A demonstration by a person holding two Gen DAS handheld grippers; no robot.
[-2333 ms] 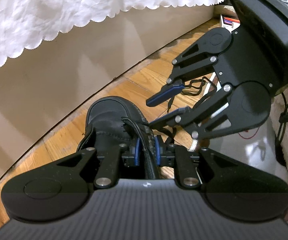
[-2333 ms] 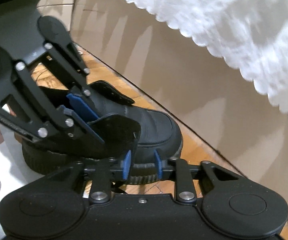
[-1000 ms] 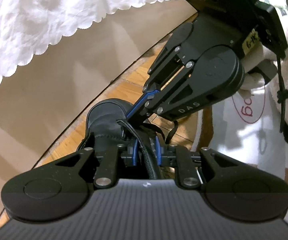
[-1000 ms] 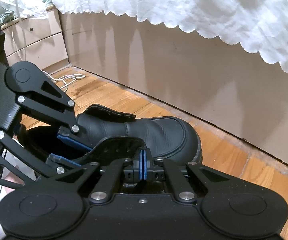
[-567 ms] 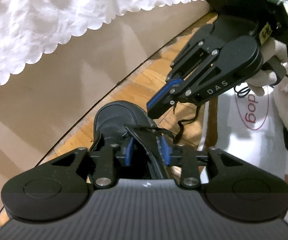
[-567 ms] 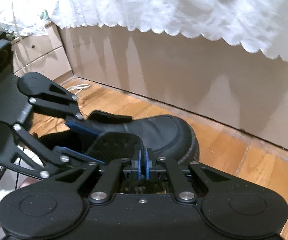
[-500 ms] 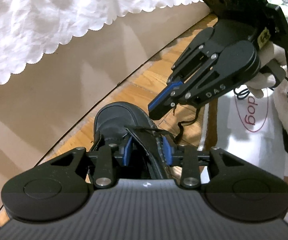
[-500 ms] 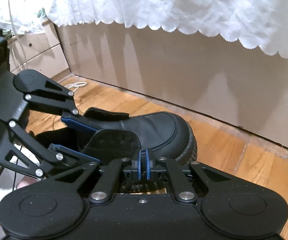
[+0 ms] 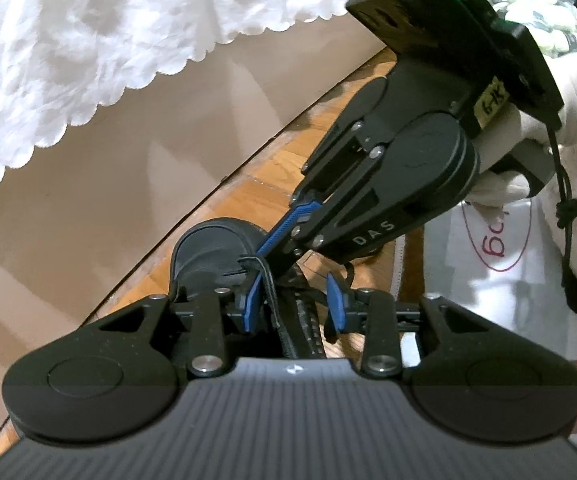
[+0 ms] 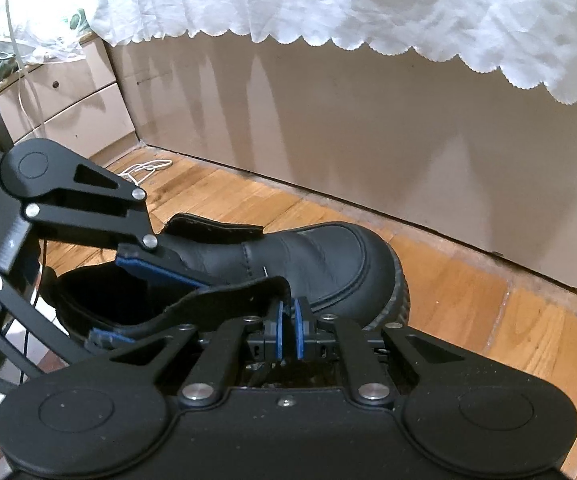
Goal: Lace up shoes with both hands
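**A:** ok so where's the boot right now?

**B:** Black leather boot (image 10: 320, 264) sits on the wood floor (image 10: 488, 304), toe pointing at the beige bed base (image 10: 368, 132) with the white scalloped bedspread (image 10: 408, 8) hanging over it. Both pairs of tongs are right on top of the lacing area.

**A:** what are the left tongs (image 9: 294, 302) doing?

**B:** Spread fairly wide, blue pads either side of the boot's opening. One eyelet flap (image 9: 266, 284) stands up just beside the left pad, not pinched as far as I can see. In the right camera one of their fingers (image 10: 156, 266) reaches in over the tongue (image 10: 216, 232), the other sits low by the near flap.

**A:** and the right tongs (image 10: 288, 334)?

**B:** Nearly closed, pads almost together, right at the front edge of the near flap (image 10: 232, 300). Something dark sits between them, could be the black lace (image 9: 348, 276), but I can't tell for sure. From the left camera their tips come down onto the boot just behind the toe cap (image 9: 212, 248). A white-gloved hand (image 9: 528, 152) holds that gripper.
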